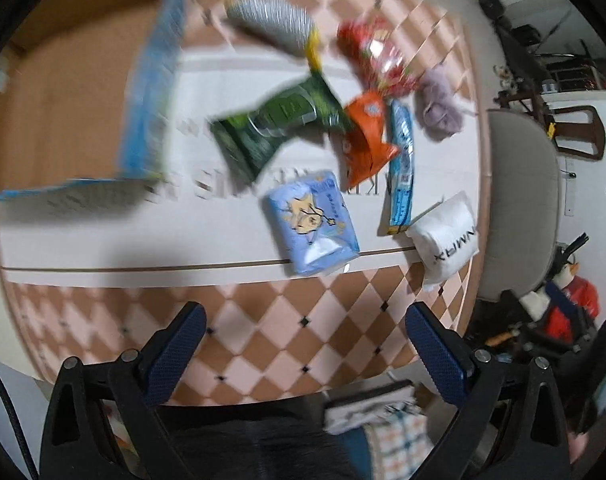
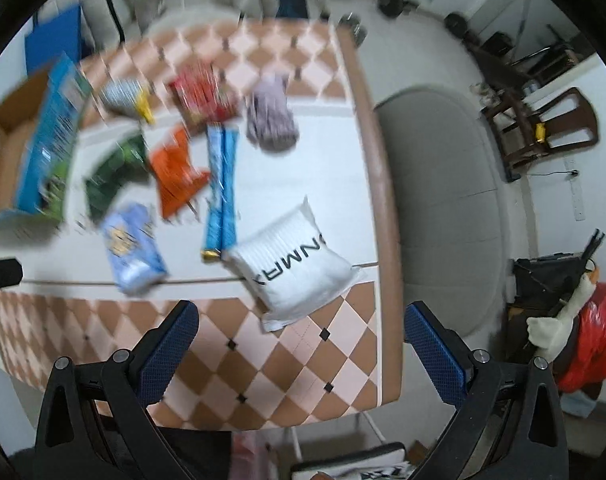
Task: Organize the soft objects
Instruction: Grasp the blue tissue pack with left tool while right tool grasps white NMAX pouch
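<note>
We held both hand-held grippers, left (image 1: 303,350) and right (image 2: 301,346), spread apart and empty above the surface (image 2: 263,380); white pouch (image 2: 293,268) lay near the surface's edge, blue pack (image 1: 313,224) beside it.

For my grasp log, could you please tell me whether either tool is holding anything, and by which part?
Nothing is held. The left tool and right tool are both open and empty above the table.

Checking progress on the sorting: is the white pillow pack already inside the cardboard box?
No. The white pillow pack lies on the tablecloth near the table's edge, far from the cardboard box.
</note>
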A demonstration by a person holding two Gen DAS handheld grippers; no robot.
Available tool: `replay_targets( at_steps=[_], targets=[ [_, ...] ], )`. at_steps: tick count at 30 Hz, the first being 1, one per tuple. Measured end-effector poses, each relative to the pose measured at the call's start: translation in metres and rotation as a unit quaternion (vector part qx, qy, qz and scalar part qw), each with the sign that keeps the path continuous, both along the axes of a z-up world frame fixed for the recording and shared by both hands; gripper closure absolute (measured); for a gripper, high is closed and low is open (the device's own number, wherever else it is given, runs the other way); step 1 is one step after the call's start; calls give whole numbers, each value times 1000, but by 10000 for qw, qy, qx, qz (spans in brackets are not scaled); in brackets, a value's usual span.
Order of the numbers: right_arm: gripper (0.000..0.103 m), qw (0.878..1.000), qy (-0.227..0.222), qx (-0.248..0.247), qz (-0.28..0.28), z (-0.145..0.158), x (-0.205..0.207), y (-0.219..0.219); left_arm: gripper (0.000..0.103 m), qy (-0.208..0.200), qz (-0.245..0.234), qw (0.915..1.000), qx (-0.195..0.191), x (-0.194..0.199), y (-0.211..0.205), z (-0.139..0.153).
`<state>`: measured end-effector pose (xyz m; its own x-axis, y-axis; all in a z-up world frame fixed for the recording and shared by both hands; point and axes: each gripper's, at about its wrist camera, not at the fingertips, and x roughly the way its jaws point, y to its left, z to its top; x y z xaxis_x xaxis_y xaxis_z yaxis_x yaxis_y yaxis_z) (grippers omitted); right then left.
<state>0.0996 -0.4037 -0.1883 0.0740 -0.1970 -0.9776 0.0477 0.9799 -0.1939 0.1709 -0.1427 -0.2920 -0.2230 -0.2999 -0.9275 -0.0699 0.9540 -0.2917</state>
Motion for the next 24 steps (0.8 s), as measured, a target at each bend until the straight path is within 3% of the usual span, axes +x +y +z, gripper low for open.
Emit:
replay_targets(
  at_steps=[5, 10, 14, 16, 17, 20, 24],
  targets=[
    [0, 9975, 681, 37, 169, -68, 16, -12, 2, 771, 348, 9963, -163, 16, -24, -68],
    [0, 9940, 1011, 108, 395, -105, 21, -19, 2, 1128, 314, 9931, 8, 26, -45, -108],
    [0, 9918, 1111, 94, 632, -121, 23, -21, 4, 1100, 95, 9931, 389, 31, -55, -127],
    [0, 9900, 1189, 116, 755, -131, 25, -22, 22, 1019, -126, 9929, 606, 30, -57, -132],
    [0, 9888, 1219, 144, 853, -136, 27, -22, 24, 989, -290, 9919, 746, 29, -60, -134],
    [0, 9856, 1273, 352, 1060, -146, 30, -20, 25, 698, -642, 9883, 1193, 23, -57, -133],
    [0, 9830, 1450, 362, 1068, -160, 30, -18, 25, 592, -740, 9863, 1351, 18, -47, -134]
  ],
)
